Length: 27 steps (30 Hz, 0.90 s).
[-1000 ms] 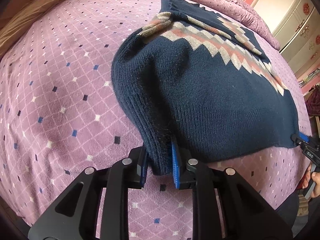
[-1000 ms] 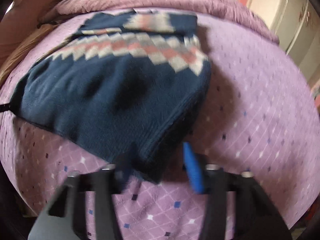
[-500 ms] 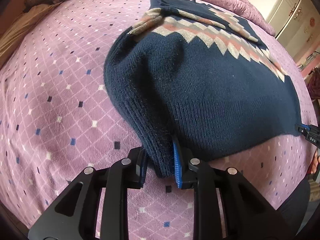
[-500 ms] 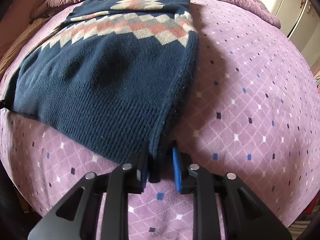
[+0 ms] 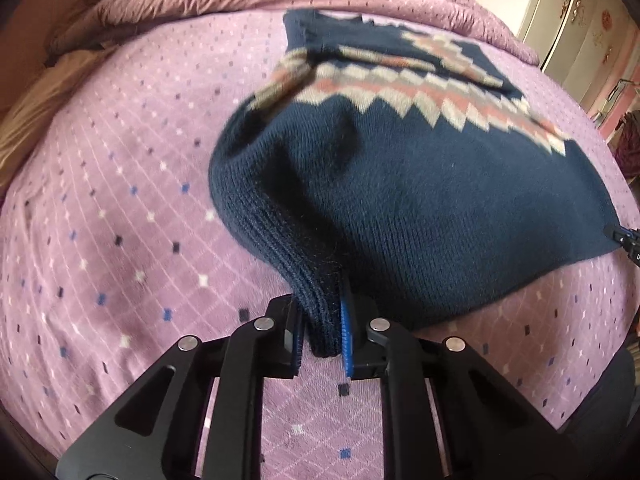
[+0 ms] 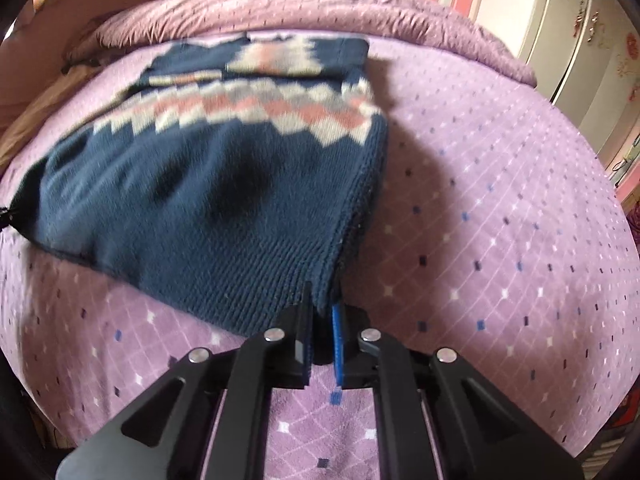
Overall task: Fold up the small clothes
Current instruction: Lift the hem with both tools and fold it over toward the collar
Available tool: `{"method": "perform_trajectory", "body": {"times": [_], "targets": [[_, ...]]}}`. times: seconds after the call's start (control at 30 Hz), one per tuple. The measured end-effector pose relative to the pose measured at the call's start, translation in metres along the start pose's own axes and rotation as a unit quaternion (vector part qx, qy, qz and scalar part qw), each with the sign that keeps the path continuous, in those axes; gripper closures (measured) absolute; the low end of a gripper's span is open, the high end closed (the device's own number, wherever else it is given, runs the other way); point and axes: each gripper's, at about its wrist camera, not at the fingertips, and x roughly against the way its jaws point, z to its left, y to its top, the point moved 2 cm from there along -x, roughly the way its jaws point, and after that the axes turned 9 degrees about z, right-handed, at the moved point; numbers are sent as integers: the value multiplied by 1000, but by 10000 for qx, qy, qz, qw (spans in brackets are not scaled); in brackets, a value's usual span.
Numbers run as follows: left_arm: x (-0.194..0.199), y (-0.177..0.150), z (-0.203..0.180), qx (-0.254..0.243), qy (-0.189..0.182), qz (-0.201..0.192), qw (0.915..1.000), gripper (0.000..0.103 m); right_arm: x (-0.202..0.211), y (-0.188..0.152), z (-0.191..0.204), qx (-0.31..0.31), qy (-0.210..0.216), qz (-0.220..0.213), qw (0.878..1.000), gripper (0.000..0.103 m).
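Observation:
A navy knitted sweater (image 5: 420, 184) with a pink, grey and cream zigzag band lies on a purple bedspread (image 5: 120, 208); it also shows in the right wrist view (image 6: 208, 200). My left gripper (image 5: 322, 332) is shut on the ribbed hem at the sweater's left bottom corner, lifting it off the bed. My right gripper (image 6: 320, 324) is shut on the right bottom corner of the hem. The right gripper's tip shows at the far right edge of the left wrist view (image 5: 626, 238). The sleeves look folded in across the upper body.
The bedspread (image 6: 500, 220) has small diamond marks and a rumpled ridge along the far side. A tan blanket (image 5: 28, 120) lies at the left. A cream wardrobe (image 5: 580, 28) stands at the right beyond the bed.
Both grippers have lifted the hem corners and carried them toward the sweater's collar end. The right gripper closed on its corner after being open a second ago.

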Motion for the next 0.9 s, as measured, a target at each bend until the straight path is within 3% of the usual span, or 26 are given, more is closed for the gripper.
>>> {"method": "perform_trajectory", "body": {"times": [0.17, 0.37, 0.57, 0.9], "targets": [[17, 16, -5, -146, 168, -386, 9990, 90, 13, 16, 1, 7, 36, -328, 9995, 96], [29, 58, -15, -319, 218, -772, 9963, 90, 22, 59, 6, 153, 26, -696, 9975, 96], [26, 120, -17, -417, 347, -1109, 9924, 90, 12, 121, 7, 327, -59, -974, 9947, 96], [11, 244, -5, -352, 827, -1925, 9772, 91, -17, 246, -3, 404, -374, -1569, 9861, 96]]}}
